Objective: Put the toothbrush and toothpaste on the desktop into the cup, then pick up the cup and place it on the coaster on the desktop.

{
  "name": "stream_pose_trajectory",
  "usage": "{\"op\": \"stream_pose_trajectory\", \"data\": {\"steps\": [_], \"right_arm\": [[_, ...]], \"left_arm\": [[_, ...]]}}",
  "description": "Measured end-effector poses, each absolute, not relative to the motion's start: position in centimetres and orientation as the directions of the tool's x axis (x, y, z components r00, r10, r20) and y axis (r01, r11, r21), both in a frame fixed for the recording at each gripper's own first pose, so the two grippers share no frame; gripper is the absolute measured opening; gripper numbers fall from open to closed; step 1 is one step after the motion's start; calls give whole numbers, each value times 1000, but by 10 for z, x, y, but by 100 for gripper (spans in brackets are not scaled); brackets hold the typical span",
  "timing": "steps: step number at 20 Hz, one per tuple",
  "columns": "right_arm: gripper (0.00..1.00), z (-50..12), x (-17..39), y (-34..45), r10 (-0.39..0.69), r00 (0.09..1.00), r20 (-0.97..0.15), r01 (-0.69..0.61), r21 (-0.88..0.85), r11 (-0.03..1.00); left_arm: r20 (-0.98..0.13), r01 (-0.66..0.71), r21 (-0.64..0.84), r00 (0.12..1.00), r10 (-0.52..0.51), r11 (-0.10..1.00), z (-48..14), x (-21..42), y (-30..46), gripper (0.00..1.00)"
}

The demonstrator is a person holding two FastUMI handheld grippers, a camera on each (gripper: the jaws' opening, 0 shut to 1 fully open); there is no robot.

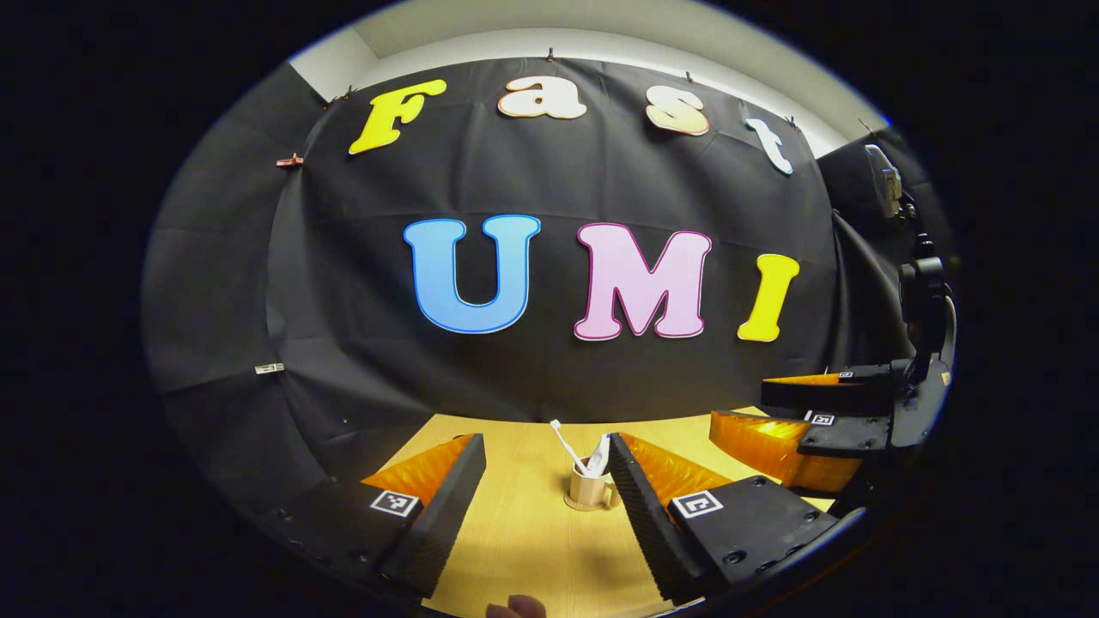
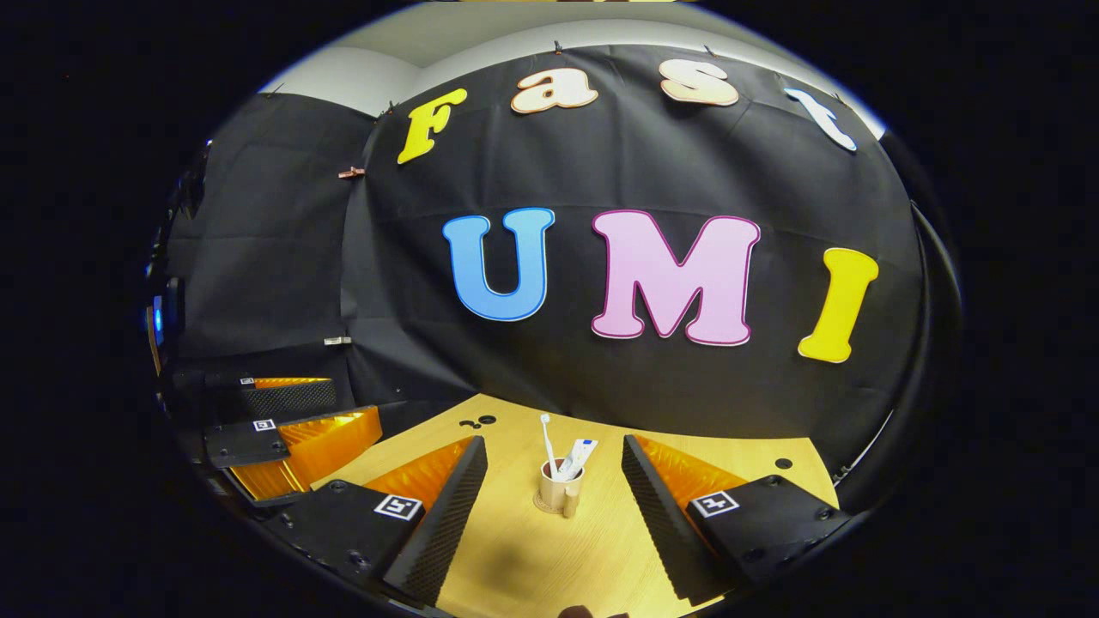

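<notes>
The cup [image 2: 560,487] stands on the desktop [image 2: 532,558] with the toothbrush [image 2: 547,442] and toothpaste [image 2: 579,455] standing up inside it. Under the cup I see a round flat thing, which I think is the coaster [image 2: 543,506], so the job looks done. My right gripper [image 2: 549,498] is open and holds nothing. My left gripper [image 1: 549,502] is open too, well back from the cup. Next I just pull both away. The coaster is mostly hidden by the cup, so I am not sure.
</notes>
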State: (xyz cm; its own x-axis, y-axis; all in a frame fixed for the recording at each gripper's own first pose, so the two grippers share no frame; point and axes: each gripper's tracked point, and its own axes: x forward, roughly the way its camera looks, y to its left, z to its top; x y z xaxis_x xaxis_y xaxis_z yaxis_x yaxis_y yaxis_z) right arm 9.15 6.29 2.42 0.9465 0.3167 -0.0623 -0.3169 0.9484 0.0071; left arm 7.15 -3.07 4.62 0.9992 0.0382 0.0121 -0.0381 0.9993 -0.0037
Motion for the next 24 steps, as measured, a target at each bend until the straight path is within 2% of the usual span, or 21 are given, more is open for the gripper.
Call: {"op": "stream_pose_trajectory", "data": {"steps": [24], "right_arm": [[97,24,82,50,307,949,-66,-307,12,952]], "left_arm": [[20,-30,3,999,30,1000,50,61,-39,92]]}}
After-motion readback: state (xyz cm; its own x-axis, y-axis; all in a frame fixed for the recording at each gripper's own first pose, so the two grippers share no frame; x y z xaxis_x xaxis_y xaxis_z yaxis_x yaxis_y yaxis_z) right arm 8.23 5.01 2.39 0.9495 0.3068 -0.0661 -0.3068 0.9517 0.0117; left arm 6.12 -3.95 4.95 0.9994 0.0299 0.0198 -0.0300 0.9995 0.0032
